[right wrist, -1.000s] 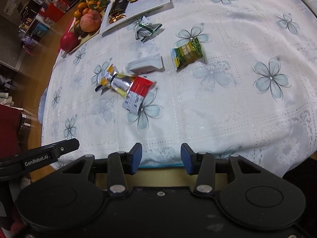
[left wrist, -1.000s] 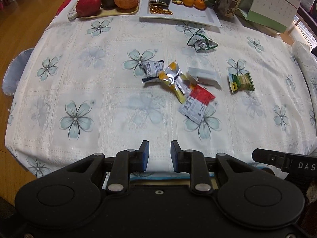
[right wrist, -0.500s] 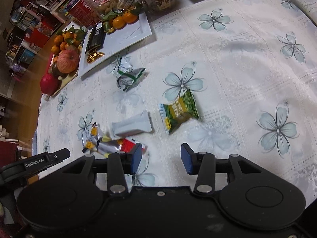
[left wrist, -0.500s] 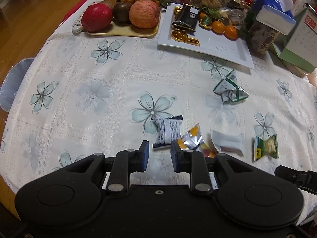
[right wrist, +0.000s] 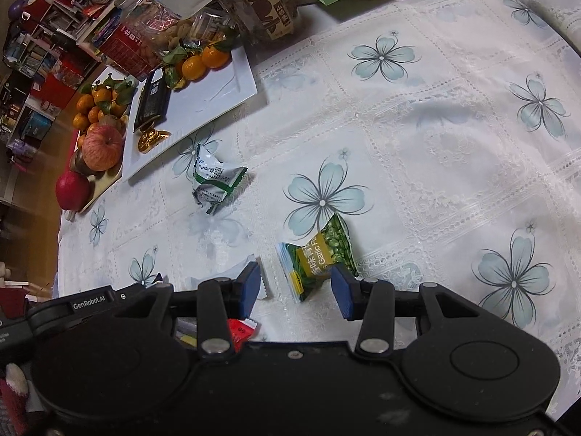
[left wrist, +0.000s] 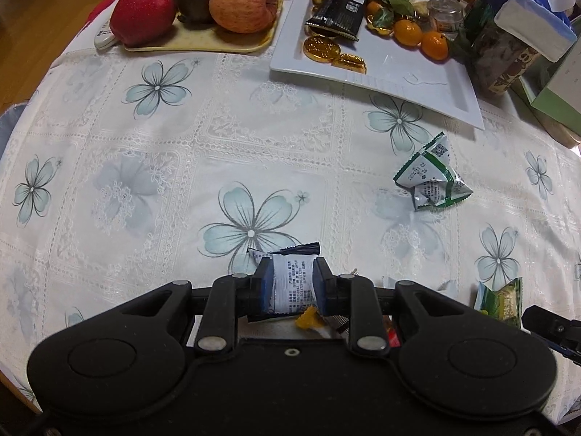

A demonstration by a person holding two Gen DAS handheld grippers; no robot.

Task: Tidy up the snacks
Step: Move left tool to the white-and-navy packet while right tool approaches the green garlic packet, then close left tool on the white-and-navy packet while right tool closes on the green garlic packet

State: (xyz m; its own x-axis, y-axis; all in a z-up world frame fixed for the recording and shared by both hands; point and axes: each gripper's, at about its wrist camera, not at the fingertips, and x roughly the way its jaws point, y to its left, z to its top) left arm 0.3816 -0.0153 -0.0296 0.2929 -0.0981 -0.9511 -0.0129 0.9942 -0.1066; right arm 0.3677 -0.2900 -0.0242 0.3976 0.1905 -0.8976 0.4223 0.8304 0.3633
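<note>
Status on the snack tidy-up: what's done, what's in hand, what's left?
Done: nothing clearly; a black packet and gold coins sit on the white tray. In hand: left gripper straddles a white packet, right gripper straddles the green pea packet. Left: the green-striped packet.

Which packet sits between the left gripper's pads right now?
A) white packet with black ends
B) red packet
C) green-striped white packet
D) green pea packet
A: the left gripper straddles the white packet with black ends; the green-striped white packet lies off to the right.
</note>
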